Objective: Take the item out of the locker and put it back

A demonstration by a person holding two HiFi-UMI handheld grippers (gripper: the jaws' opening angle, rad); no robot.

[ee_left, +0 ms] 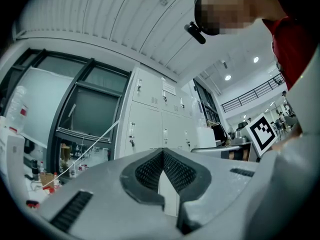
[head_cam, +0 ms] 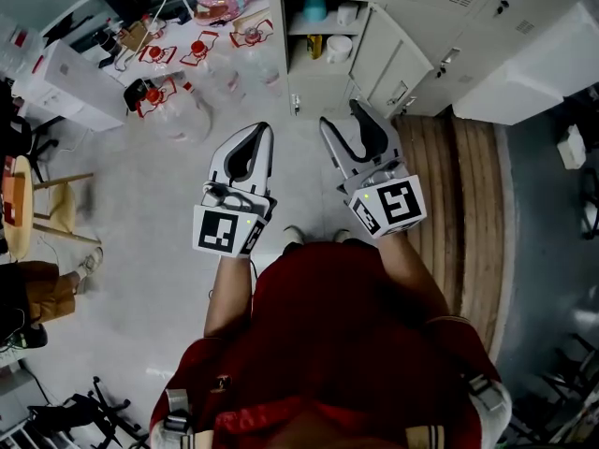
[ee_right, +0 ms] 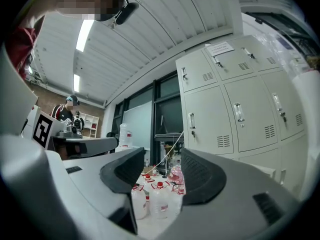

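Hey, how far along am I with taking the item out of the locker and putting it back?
Done: locker door open. In hand: nothing; left gripper shut, right gripper open, both empty, short of the shelves. Left: seemingly everything, since items sit inside.

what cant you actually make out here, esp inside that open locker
- Locker contents, head view: too small to name; only a teal thing and a yellow thing read as colours.
- Locker's inside, both gripper views: outside the frame.
- Seated person, head view: cut off by the left edge.
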